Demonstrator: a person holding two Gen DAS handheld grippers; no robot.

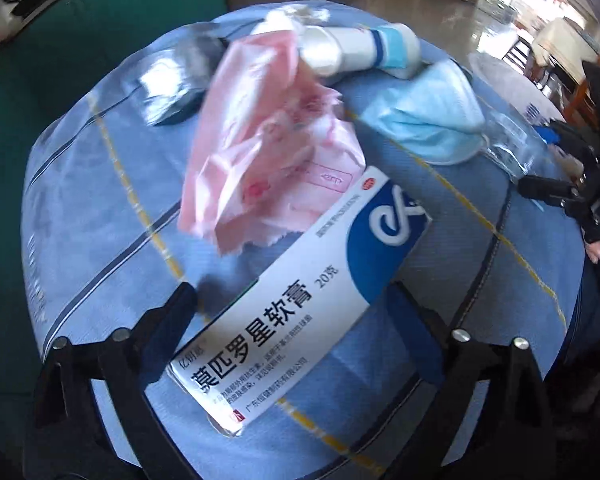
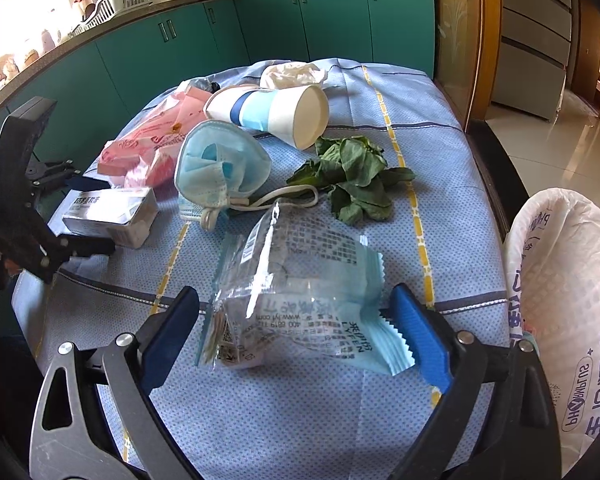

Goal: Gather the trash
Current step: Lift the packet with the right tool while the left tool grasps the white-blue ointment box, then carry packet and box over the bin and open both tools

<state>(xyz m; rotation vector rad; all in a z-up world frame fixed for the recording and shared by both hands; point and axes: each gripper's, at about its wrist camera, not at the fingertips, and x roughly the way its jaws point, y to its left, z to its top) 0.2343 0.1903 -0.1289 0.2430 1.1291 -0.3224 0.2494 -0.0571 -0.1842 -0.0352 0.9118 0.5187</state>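
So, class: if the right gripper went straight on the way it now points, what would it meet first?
Most likely the clear snack wrapper, which lies flat on the blue tablecloth between the open fingers of the right gripper. The pads do not press on it. The face mask lies farther on, though depth is unclear.

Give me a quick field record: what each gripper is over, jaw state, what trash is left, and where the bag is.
left gripper: open, straddling the ointment box, not clamped
right gripper: open, around the clear snack wrapper, pads not pressing
remaining trash: pink wrapper, paper cup, blue face mask, wilted greens, crumpled tissue
surface: blue checked cloth
bag: white plastic bag, right table edge
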